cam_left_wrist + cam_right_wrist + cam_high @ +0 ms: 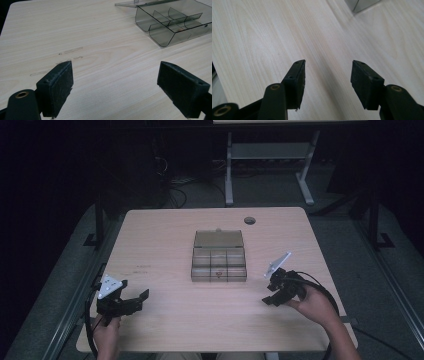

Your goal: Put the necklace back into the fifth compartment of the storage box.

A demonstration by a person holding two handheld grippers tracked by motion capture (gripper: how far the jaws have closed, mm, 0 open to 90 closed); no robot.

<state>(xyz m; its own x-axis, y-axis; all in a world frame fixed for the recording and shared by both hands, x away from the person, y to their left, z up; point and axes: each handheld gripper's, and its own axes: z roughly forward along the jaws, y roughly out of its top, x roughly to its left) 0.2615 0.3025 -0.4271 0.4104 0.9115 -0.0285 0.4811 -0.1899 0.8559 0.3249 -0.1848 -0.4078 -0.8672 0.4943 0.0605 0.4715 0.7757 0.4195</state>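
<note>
Left claw (131, 303): jaws wide apart, nothing between them, low over the counter (165, 320). The compartment box (219, 264), smoky clear plastic with its lid folded back, lies ahead and to this claw's right, well apart. Right claw (270, 295): jaws parted, gripping nothing, bare counter beneath; the box sits near, ahead and to its left.

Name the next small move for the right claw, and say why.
Probably ease the right claw toward the clear compartment box. Its jaws stand open with nothing between them, over bare table, and the box sits open, lid back, untouched between both claws.
</note>
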